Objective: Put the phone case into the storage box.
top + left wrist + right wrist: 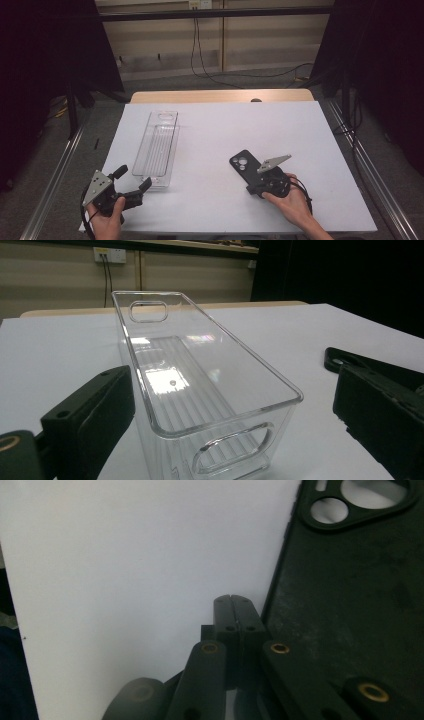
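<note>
So we've got one black phone case point(245, 164) lying flat mid-table with our right gripper point(256, 186) clamped empty, tips at its edge, probably to lever it up, while our left gripper point(134, 183) gapes at the near end of the one clear bin point(156, 145).

Black hand-held gripper point(131, 184), grey three-cornered plate point(97, 187)

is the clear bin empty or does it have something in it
Empty. The clear bin stands upright, and through it you see only its ribbed floor; the phone case lies outside it.
</note>
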### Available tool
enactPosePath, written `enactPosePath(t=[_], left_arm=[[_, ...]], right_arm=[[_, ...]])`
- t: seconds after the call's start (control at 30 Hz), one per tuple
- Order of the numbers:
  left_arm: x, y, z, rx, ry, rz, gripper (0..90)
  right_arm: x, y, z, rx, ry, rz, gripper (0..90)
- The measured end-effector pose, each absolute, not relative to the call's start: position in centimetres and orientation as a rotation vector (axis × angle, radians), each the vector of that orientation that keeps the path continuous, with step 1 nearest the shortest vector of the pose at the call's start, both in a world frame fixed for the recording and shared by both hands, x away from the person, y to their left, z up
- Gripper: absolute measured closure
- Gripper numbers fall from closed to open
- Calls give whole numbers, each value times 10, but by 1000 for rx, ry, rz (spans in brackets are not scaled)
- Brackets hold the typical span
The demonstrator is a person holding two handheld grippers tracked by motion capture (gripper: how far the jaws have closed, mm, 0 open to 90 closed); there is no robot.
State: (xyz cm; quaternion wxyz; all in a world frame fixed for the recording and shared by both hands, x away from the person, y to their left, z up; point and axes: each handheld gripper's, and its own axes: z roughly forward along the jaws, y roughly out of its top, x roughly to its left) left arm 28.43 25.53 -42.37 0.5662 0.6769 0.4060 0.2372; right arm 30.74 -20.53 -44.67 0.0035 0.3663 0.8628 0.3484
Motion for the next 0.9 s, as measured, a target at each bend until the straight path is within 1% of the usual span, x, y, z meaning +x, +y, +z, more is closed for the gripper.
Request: enactPosePath(t=[0.5, 0.63, 0.8, 0.83, 0.9], left_arm=[[285, 254, -424, 1598, 952, 554, 32], [285, 255, -424, 1592, 955, 553, 32], [285, 254, -424, 1597, 952, 553, 32], [285, 254, -424, 1598, 952, 554, 32], [286, 254, -425, 1602, 952, 551, 32]], right_arm=[[310, -214, -448, 1169, 2675, 1101, 900], [309, -217, -445, 1160, 2659, 1147, 900], [306, -221, -438, 1131, 2587, 1244, 811], [306, -222, -437, 1126, 2572, 1265, 768], [305, -222, -434, 1128, 2539, 1293, 725]])
